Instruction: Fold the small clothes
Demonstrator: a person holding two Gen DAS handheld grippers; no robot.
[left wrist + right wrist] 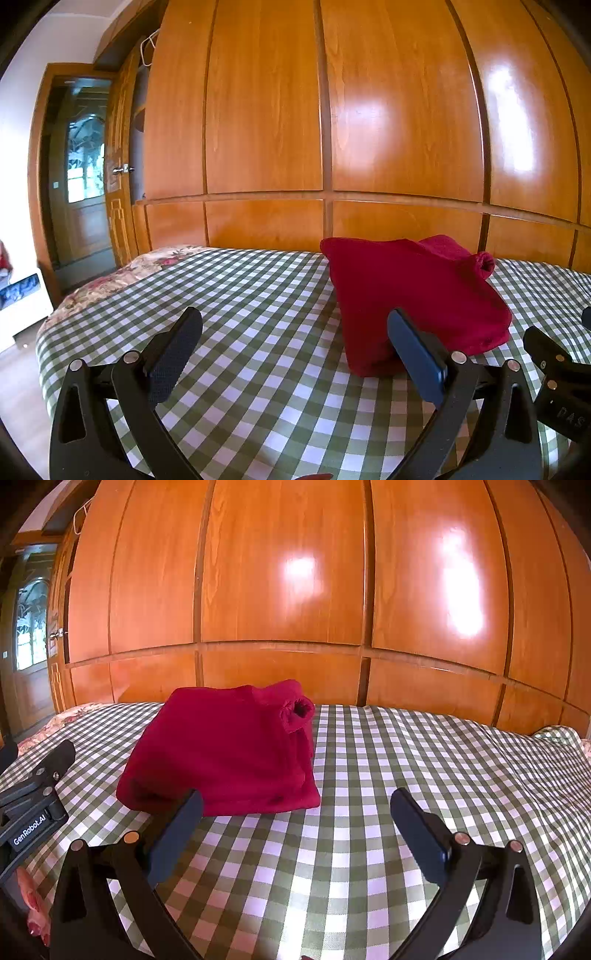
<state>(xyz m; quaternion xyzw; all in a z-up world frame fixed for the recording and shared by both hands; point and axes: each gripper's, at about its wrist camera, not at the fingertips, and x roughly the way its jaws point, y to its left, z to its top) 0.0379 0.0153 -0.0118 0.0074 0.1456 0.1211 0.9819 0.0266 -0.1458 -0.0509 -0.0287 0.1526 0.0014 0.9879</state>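
Bright daylight, white glare patches on the glossy wardrobe doors (280, 590) (strong fisheye bowing, dark corners).

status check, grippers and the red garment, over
Left gripper open, empty. Right gripper open, empty. Red garment lies folded on checked bedcover, nothing in the way.

My grippers' black fingers (173, 354) frame a deep red garment (225, 749) on a green-and-white checked cloth (388, 775). Far left, a floral cover (155, 264) shows pink and cream; the wardrobe (266, 110) is glossy orange-brown.
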